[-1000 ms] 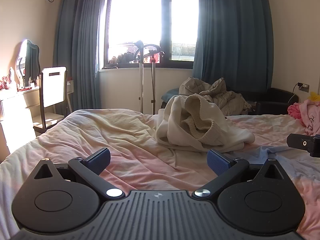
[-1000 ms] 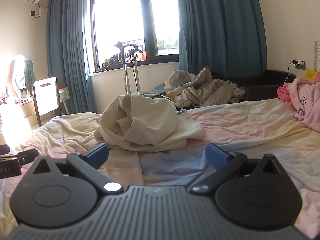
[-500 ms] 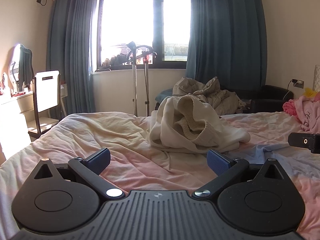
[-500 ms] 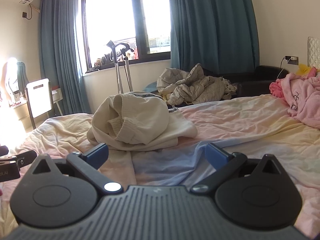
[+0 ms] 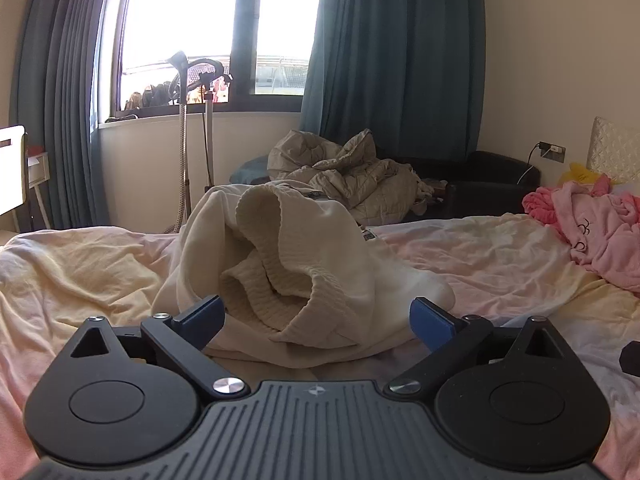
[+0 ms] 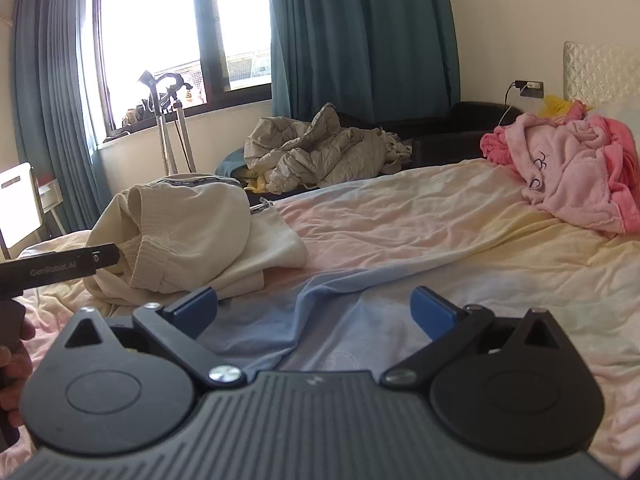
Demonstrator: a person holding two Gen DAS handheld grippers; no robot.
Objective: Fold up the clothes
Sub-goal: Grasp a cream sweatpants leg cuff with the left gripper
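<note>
The bed (image 5: 500, 264) fills most of what I see, its rumpled sheet washed in pale pink, yellow and a patch of blue that lies right under my right tool. Behind it hang the dark teal curtains (image 5: 392, 60) on either side of a bright window (image 5: 192, 28), with a garment steamer's pole (image 5: 183, 152) standing below the sill. Past the far edge of the bed, a crumpled beige quilt (image 5: 352, 176) is heaped on a dark seat. Near the headboard a pink fleece garment (image 6: 576, 176) lies bunched on the sheet, well apart from the piece I am working on. That piece, a cream sweatshirt (image 5: 296, 256), sits in a loose heap toward the middle of the bed with its ribbed hem and cuffs turned up and facing me. My left gripper (image 5: 316, 316) is close in front of it, jaws spread wide though they have just been closing a little; the near edge of the heap shows between the blue pads (image 5: 430, 318), but I cannot see either pad pressing on cloth. My right gripper (image 6: 314, 308) hangs over the blue patch of sheet, to the right of the sweatshirt, jaws spread apart with only sheet showing between them.
</note>
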